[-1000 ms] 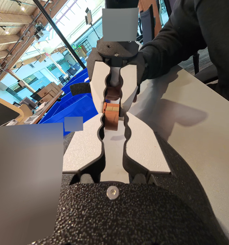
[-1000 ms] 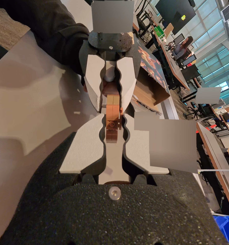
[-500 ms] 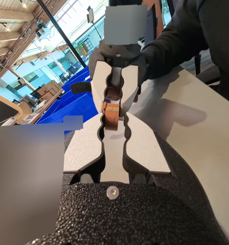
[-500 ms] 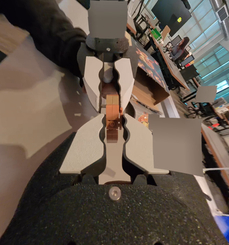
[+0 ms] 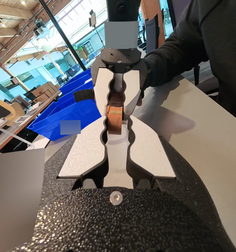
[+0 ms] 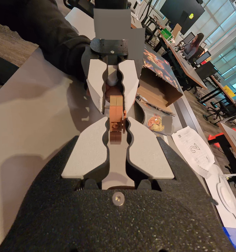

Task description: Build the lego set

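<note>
- My left claw (image 5: 115, 122) and my right claw (image 6: 116, 122) point at each other, tip to tip, above the table (image 5: 196, 122); both close on the same brick build (image 5: 114, 122).
- The build is small, of toy bricks: orange-brown in the middle, two tan bricks (image 5: 115, 112) at one end, darker brown bricks (image 6: 115, 137) at the other; it hangs in the air between the claws, above the table.
- Left claw: clenched on the build; in the left view the brown end lies between my fingers (image 5: 95, 143), and the right view shows the left claw farther off with its pads pressing on the tan end.
- Right claw: grasping the same build; in the right view the dark brown end with one stud (image 6: 115, 126) sits between my fingers (image 6: 95, 147); a thin brown side piece (image 6: 124, 122) is just beside the right pad; if the left pad touches, I cannot tell surely.
- A hand in a black sleeve (image 5: 183, 54) holds the far claw in each view.
- Near my left claw: blue bins (image 5: 68, 111) beside the table.
- Near my right claw: an open cardboard box (image 6: 159, 87), a printed booklet (image 6: 155, 122) under it, and a white paper bag (image 6: 193, 148), all on the table side.
</note>
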The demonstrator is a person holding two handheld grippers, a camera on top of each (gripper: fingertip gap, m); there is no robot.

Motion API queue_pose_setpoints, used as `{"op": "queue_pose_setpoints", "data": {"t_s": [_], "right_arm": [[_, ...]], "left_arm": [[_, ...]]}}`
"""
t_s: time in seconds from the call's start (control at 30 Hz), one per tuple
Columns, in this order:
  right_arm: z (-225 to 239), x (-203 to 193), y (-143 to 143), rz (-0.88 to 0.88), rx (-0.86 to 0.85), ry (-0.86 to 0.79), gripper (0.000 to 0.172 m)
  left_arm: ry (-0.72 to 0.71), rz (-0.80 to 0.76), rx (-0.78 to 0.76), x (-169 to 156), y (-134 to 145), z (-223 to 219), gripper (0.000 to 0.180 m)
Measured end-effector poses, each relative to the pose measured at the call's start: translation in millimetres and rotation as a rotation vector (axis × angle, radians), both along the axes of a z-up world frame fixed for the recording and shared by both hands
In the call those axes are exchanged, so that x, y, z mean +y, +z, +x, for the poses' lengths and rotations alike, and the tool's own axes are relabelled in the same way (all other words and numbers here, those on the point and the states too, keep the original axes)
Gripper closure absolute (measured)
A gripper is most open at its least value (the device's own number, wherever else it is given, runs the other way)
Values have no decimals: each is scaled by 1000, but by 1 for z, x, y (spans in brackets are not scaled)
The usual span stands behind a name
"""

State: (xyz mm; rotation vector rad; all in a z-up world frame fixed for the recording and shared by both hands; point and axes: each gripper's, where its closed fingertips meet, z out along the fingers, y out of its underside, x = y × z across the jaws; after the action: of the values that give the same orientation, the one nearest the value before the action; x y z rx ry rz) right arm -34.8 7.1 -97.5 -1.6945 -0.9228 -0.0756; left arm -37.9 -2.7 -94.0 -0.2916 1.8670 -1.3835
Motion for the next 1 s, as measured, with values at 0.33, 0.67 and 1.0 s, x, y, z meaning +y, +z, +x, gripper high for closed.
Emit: {"op": "queue_pose_setpoints", "data": {"t_s": [0.33,0.67,1.0], "right_arm": [[-2,-2,-2,7,-33,14,151],[-8,-5,4,33,-4,40,151],[-1,1,0,50,-116,-37,152]], "left_arm": [[-23,-8,-7,-3,0,-2,154],[-63,-45,-30,-6,4,-6,154],[-10,5,-56,0,-1,-1,154]]}}
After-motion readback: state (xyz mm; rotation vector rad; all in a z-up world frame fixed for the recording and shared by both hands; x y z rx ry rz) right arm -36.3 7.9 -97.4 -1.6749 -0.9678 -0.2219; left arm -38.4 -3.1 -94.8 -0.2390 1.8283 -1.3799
